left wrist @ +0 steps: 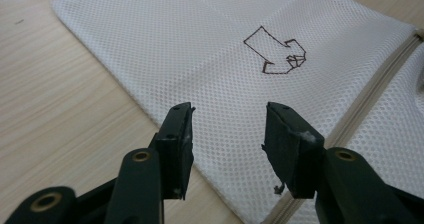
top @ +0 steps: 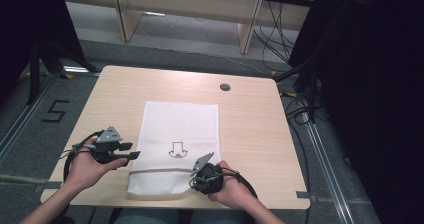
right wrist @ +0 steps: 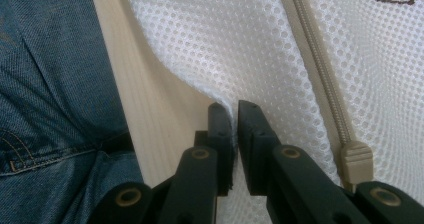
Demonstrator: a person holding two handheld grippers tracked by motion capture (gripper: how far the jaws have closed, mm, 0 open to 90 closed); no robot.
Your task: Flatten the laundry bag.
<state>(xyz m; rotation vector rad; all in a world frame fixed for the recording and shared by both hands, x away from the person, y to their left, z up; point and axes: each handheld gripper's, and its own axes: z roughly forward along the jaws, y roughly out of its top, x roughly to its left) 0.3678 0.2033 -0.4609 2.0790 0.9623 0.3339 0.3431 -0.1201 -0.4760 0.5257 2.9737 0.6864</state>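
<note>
left gripper: jaws wide apart, nothing gripped, over mesh bag edge | right gripper: jaws pinching bag's edge near zipper | table

Both forearms come in from the bottom of the high view, each hand wrapped around a gripper body. The left hand holds the left gripper roughly level, pointing across toward the other one, grey plate on top, cable looping back past the wrist. Its jaws stand wide apart with nothing pinched between the pads. The right hand has the right gripper tipped steeply, plate angled up. Its jaws are nearly together, just a thin slit, nipping a fold of white mesh.
</note>
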